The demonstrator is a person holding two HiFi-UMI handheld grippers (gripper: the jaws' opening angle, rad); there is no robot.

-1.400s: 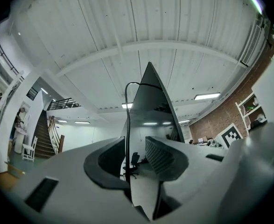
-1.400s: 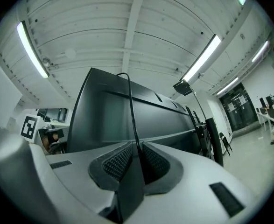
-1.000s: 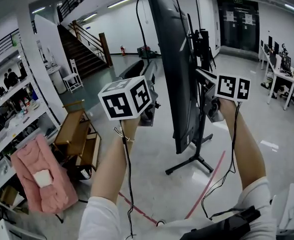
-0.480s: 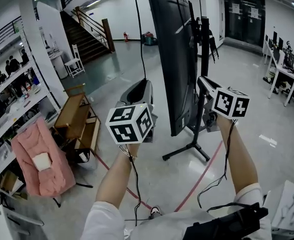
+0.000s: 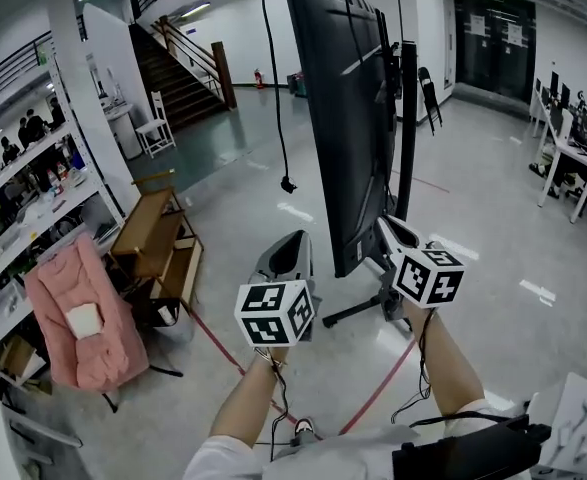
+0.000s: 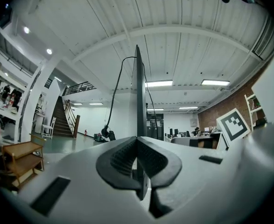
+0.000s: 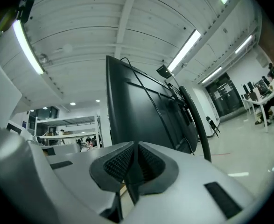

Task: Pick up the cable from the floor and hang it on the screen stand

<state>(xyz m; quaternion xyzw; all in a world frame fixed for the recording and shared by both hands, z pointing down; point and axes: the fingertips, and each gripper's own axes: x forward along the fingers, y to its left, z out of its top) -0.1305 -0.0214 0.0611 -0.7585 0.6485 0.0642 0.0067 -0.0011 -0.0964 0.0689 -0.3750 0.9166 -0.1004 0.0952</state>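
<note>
Both tools sit low before the person: the left hand-held gripper [image 5: 293, 243], its jaws just closed together on nothing; the right hand-held gripper [image 5: 386, 228], jaws likewise pressed together and empty; just beyond stands the screen [image 5: 343, 118] on its screen stand [image 5: 406, 138]; the cable [image 5: 287, 182] drapes from the screen's top, plug end dangling free above the floor [image 5: 243, 198]. The hang looks done; a clean finish means drawing back clear of that loose end; check the drape will not slide off.

The gripper [image 6: 137, 141] has just closed, jaws empty. Ahead the screen [image 6: 139, 97] stands edge-on, a cable [image 6: 114, 97] hanging over its top.
</note>
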